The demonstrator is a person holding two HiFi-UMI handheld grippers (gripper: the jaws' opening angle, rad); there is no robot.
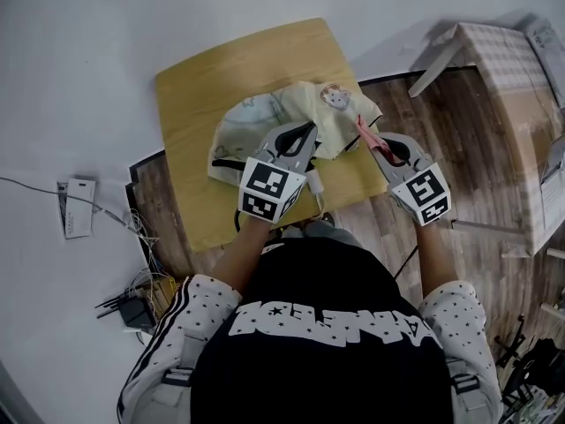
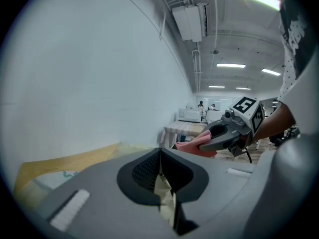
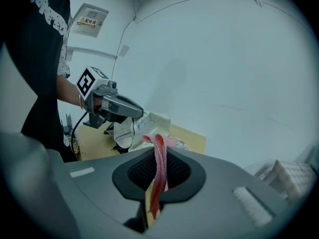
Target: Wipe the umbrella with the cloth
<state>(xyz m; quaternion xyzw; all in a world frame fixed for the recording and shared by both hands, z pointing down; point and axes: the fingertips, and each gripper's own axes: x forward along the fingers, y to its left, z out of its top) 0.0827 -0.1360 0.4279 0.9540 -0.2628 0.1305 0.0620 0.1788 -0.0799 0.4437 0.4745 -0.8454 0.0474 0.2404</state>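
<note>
Pink cloth [image 3: 159, 156] pinched by right gripper [image 3: 155, 180], cream umbrella [image 1: 328, 113] pinched by left gripper [image 2: 160, 176]

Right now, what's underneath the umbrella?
Only the wooden table shows beneath the umbrella, around its edges. Whatever lies under the crumpled fabric itself is covered and cannot be seen.

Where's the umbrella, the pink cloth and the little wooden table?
umbrella [image 1: 328, 117], head view, on its pale yellow fabric.
pink cloth [image 3: 159, 158], right gripper view, on its bunched-up strip.
wooden table [image 1: 203, 87], head view, on a bare part of its top.
</note>
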